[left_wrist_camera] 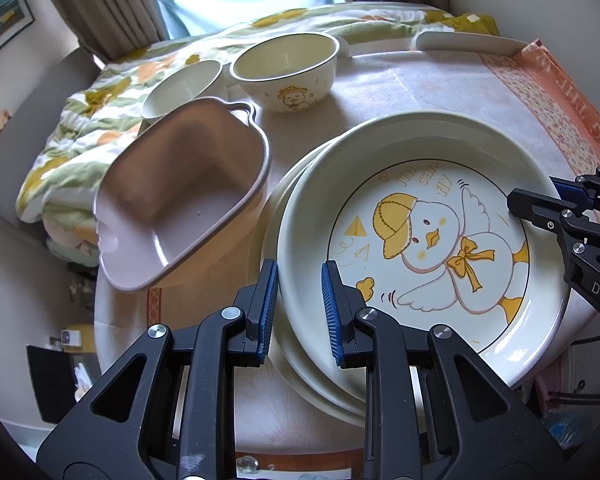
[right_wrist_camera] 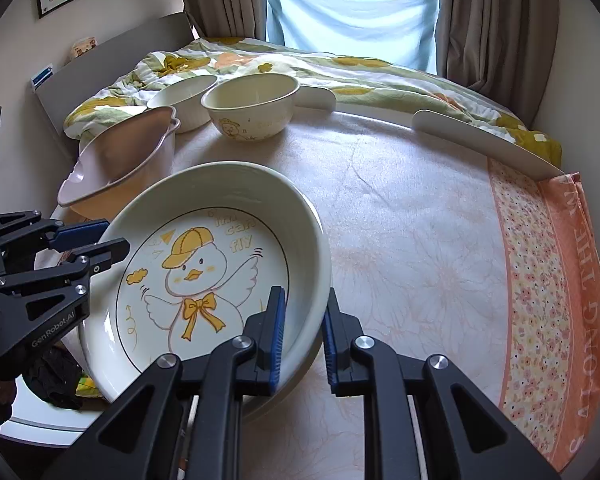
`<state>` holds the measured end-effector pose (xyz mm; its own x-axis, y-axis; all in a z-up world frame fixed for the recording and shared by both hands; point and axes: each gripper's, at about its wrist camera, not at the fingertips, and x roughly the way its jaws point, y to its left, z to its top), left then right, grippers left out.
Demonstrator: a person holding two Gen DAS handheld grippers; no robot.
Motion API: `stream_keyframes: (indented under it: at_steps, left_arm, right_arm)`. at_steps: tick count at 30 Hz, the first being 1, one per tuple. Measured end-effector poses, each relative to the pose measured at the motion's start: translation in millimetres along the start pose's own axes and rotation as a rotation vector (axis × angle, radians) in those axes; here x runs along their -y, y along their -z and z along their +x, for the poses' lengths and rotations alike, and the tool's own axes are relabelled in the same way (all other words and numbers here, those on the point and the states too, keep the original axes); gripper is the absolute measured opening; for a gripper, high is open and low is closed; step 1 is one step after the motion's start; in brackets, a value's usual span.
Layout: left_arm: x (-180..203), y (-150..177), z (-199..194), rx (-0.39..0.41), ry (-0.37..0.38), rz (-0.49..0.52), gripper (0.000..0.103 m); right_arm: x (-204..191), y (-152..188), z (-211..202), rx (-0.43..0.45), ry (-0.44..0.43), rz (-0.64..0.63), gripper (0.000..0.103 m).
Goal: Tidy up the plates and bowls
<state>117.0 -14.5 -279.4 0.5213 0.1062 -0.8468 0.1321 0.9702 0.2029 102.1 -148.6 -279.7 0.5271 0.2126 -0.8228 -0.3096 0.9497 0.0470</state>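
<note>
A cream deep plate with a yellow-capped duck print (left_wrist_camera: 424,240) (right_wrist_camera: 204,272) rests on another cream plate (left_wrist_camera: 300,364) on the table. My left gripper (left_wrist_camera: 300,312) straddles the duck plate's near-left rim, its fingers close on either side. My right gripper (right_wrist_camera: 304,336) straddles the opposite rim in the same way. Each gripper also shows in the other's view, the right one (left_wrist_camera: 540,208) and the left one (right_wrist_camera: 88,244). A cream bowl with a duck print (left_wrist_camera: 286,70) (right_wrist_camera: 252,104) and a smaller white bowl (left_wrist_camera: 182,88) (right_wrist_camera: 184,98) stand at the back.
A pink basin with handles (left_wrist_camera: 184,200) (right_wrist_camera: 120,160) stands left of the plates, close to them. The round table (right_wrist_camera: 420,240) has a floral cloth with an orange border (right_wrist_camera: 560,300). A bed with a flowered quilt (right_wrist_camera: 340,68) lies behind the table.
</note>
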Motion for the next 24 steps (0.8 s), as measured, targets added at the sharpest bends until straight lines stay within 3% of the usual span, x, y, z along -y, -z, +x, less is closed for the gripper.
stream_keyframes:
  at_steps: [10, 14, 24]
  left_arm:
    - [-4, -1, -2, -0.012, -0.001, -0.021, 0.02]
    - [-4, -9, -8, 0.023, -0.082, 0.019, 0.02]
    - [-20, -6, -8, -0.014, 0.003, -0.066, 0.02]
  right_arm:
    - [0, 0, 1, 0.0, 0.002, -0.004, 0.016]
    - [0, -2, 2, -0.002, 0.002, -0.015, 0.016]
    - [-1, -4, 0, -0.002, -0.01, -0.008, 0.016]
